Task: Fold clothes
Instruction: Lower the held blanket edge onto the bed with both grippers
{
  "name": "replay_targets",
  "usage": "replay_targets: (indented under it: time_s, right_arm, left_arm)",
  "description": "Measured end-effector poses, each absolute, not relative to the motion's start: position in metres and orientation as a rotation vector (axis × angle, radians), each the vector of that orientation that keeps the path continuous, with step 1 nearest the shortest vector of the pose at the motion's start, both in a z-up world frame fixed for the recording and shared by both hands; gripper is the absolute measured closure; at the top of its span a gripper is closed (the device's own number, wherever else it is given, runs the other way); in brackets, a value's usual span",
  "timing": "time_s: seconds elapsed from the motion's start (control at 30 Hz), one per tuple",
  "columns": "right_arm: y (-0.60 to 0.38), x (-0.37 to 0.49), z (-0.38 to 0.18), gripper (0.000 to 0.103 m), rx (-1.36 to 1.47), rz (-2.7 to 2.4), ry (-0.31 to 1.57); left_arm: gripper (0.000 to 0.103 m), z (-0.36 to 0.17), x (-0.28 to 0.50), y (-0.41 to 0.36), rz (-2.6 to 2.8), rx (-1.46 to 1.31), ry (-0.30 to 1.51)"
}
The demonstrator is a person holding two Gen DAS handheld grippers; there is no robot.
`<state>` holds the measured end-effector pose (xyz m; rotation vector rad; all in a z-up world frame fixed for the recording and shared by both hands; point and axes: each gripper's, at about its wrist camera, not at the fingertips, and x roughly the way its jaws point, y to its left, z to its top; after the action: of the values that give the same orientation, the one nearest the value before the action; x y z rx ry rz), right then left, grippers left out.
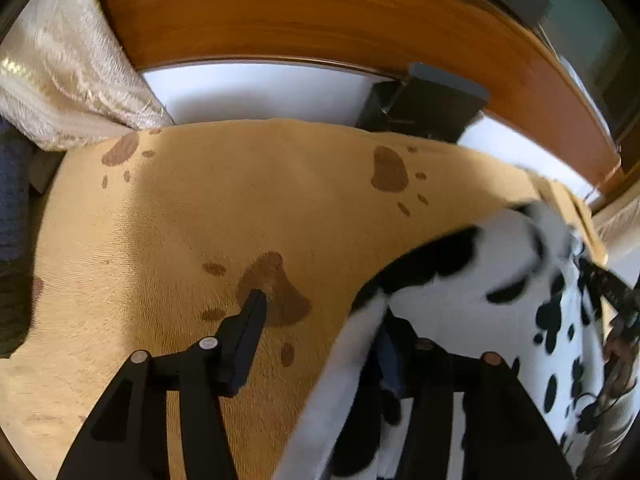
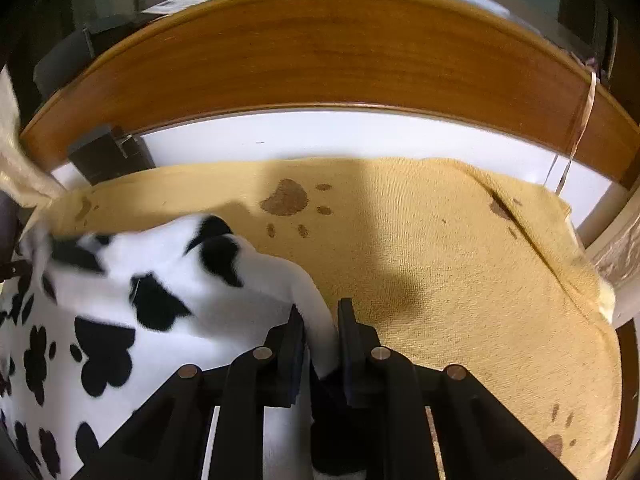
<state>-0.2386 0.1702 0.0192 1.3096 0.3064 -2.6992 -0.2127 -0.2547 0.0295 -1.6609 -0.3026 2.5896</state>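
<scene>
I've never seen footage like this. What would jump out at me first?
The white garment with black paw prints, its edge pinched in the right claw at the bottom of the right view. Under it lies a tan blanket with brown paw prints, with a curved wooden board behind.

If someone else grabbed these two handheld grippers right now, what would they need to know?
Right gripper: shut on an edge of the black-and-white spotted garment.
Left gripper: looks open; one finger hangs over the tan paw-print blanket, the other is hidden under the garment.
The garment lies bunched on the blanket, blurred as if moving.
Done: one edge gripped. No finished fold shows.
Left: grip a second edge, spread it flat, fold.
</scene>
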Motion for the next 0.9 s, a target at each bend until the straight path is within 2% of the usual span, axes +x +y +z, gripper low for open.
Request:
replay_targets:
  time_s: [0.1,0.27,0.4,0.47,0.63,0.67,0.73,0.77,0.8,0.87,0.9]
  right_arm:
    - [0.181,-0.251,0.008,0.085,1.396,-2.634,0.164]
    - [0.189,-0.243,0.023,0.085,1.379,-2.638,0.035]
    - [0.2,-0.23,0.05,0.085,1.318,-2.619,-0.136]
    - [0.198,-0.225,0.061,0.085,1.297,-2.632,-0.161]
    - [0.177,-0.234,0.056,0.085,1.35,-2.63,-0.046]
    - [0.176,-0.24,0.052,0.081,1.386,-2.611,-0.03]
    - [0.174,-0.252,0.034,0.063,1.472,-2.554,-0.002]
    - [0.175,-0.252,0.029,0.044,1.482,-2.551,0.025]
    - [0.175,-0.252,0.025,0.039,1.49,-2.55,0.052]
    - [0.182,-0.248,0.028,0.039,1.459,-2.587,0.066]
    - [0.189,-0.247,0.036,0.039,1.427,-2.62,0.009]
  left_arm:
    - [0.034,0.023,-0.217,-0.255,2.583,-1.7,-0.287]
    - [0.025,0.033,-0.21,-0.247,2.62,-1.699,-0.125]
    - [0.023,0.054,-0.2,-0.247,2.662,-1.647,-0.054]
    - [0.023,0.051,-0.204,-0.244,2.661,-1.675,0.02]
    - [0.019,0.043,-0.213,-0.235,2.65,-1.741,0.206]
    - [0.019,0.041,-0.215,-0.233,2.647,-1.754,0.244]
    - [0.019,0.032,-0.216,-0.231,2.61,-1.8,0.347]
    - [0.018,0.028,-0.215,-0.231,2.595,-1.81,0.385]
    - [0.018,0.031,-0.214,-0.233,2.606,-1.783,0.368]
    - [0.017,0.04,-0.213,-0.244,2.63,-1.759,0.263]
    - [0.017,0.045,-0.213,-0.251,2.641,-1.749,0.196]
